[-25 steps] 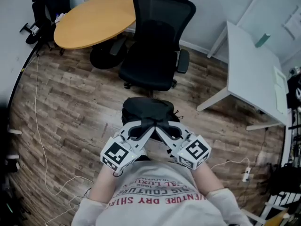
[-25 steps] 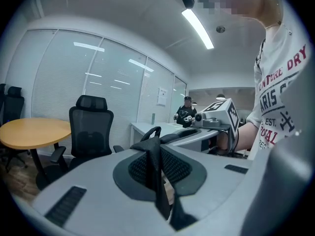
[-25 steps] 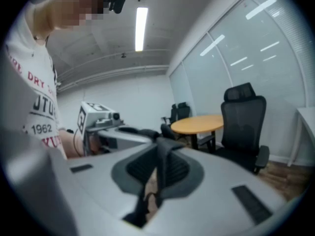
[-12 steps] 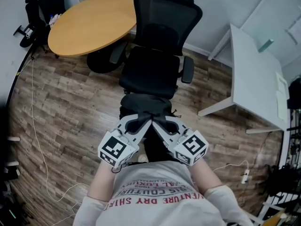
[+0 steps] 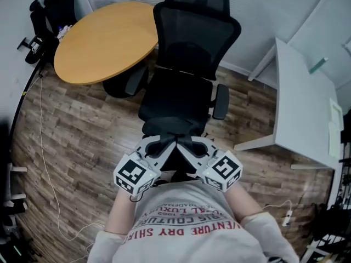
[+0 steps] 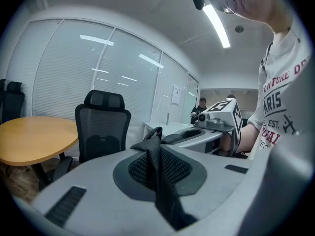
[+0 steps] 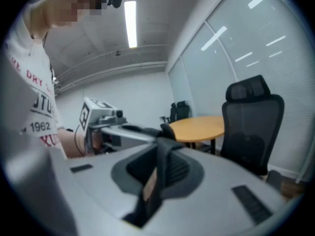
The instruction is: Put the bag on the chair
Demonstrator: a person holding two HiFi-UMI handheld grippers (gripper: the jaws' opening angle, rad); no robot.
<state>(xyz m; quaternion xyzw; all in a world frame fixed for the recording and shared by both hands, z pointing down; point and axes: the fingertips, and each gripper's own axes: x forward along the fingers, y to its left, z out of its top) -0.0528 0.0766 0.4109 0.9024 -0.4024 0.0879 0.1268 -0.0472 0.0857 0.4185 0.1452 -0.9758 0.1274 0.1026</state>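
A black bag [image 5: 173, 127] hangs in front of me, held up by its strap at the front edge of the black office chair [image 5: 184, 86]. My left gripper [image 5: 164, 146] is shut on the black strap [image 6: 158, 178], which runs between its jaws. My right gripper [image 5: 188, 146] is shut on the same strap [image 7: 158, 173] from the other side. The two grippers meet tip to tip above the bag. The chair [image 6: 101, 127] stands straight ahead, its seat just beyond the bag. Most of the bag is hidden under the grippers.
A round wooden table [image 5: 104, 34] stands behind the chair to the left. A white desk [image 5: 304, 103] is at the right. Black chairs [image 5: 52, 7] sit in the far left corner. White cables [image 5: 46, 169] trail over the wood floor. A person [image 6: 201, 107] stands far off.
I have stepped closer to the chair with the bag still held. The bag now sits at the seat's front edge, where it was over the floor before.
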